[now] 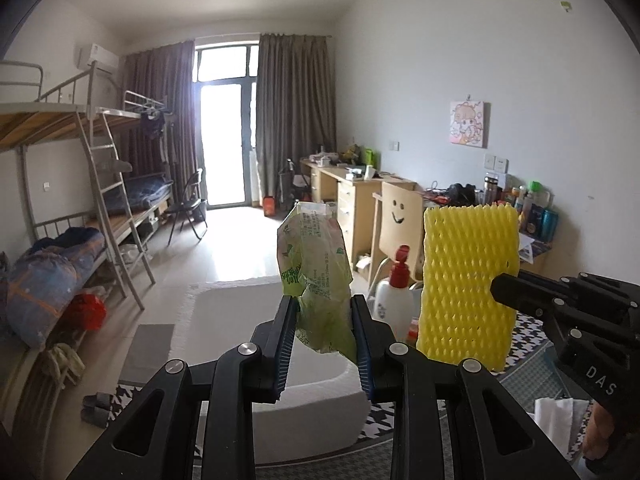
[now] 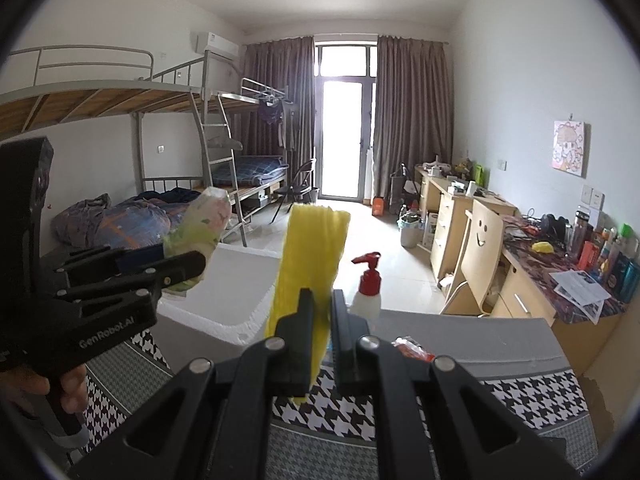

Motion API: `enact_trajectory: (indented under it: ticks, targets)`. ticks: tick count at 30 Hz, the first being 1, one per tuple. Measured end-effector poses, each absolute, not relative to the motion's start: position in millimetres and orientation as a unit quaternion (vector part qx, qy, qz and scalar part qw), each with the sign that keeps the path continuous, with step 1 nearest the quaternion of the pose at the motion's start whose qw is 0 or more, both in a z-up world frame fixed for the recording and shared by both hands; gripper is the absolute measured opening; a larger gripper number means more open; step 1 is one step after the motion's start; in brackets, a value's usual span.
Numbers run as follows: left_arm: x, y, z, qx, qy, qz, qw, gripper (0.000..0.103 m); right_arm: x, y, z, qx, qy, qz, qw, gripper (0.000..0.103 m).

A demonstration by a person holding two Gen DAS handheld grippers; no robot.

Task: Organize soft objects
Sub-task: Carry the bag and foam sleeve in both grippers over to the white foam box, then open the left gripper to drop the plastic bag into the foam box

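My left gripper [image 1: 324, 312] is shut on a crumpled green plastic tissue pack [image 1: 316, 268] and holds it up in the air over a white foam box [image 1: 320, 404]. My right gripper [image 2: 322, 304] is shut on a yellow foam mesh sleeve [image 2: 310, 256] and holds it upright. In the left wrist view the yellow sleeve [image 1: 466, 284] stands to the right of the green pack, with the right gripper [image 1: 496, 290] clamped on its edge. In the right wrist view the left gripper [image 2: 180, 260] with the green pack [image 2: 200, 224] is at the left, above the foam box [image 2: 224, 304].
A white pump bottle with a red top [image 2: 368, 284] stands behind the sleeve on a table with a houndstooth cloth [image 2: 520, 400]. A red wrapper [image 2: 412, 348] lies near it. A white tissue [image 1: 560, 416] lies at the right. A chair [image 2: 480, 252], desks and bunk beds [image 2: 160, 120] are beyond.
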State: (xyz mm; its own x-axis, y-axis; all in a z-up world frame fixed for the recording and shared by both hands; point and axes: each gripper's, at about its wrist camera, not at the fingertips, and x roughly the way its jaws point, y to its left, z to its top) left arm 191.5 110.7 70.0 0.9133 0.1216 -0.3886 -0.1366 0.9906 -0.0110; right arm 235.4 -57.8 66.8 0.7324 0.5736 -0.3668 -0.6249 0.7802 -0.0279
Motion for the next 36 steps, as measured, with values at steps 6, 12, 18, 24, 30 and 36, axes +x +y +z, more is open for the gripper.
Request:
enact_trajectory:
  ticks: [6, 12, 18, 24, 30, 36]
  targets:
    - [198, 121, 67, -0.024, 0.206, 0.081, 0.975, 0.029, 242, -46, 69, -0.077, 0.175, 0.332, 0.924, 0.011]
    - [210, 133, 60, -0.033, 0.221, 0.096, 0.97, 0.029, 245, -34, 72, -0.082, 0.175, 0.338, 0.921, 0.011]
    - [223, 147, 51, -0.046, 0.239, 0.113, 0.963, 0.029, 249, -26, 72, -0.085, 0.176, 0.344, 0.918, 0.011]
    - [236, 154, 40, -0.048, 0.261, 0.119, 0.957, 0.029, 251, -16, 73, -0.09, 0.177, 0.348, 0.916, 0.011]
    - [240, 162, 33, -0.056, 0.272, 0.121, 0.953, 0.063, 252, -12, 73, -0.093, 0.177, 0.347, 0.916, 0.011]
    - [231, 170, 39, -0.068, 0.253, 0.131, 0.956, 0.084, 255, -7, 74, -0.095, 0.179, 0.346, 0.916, 0.011]
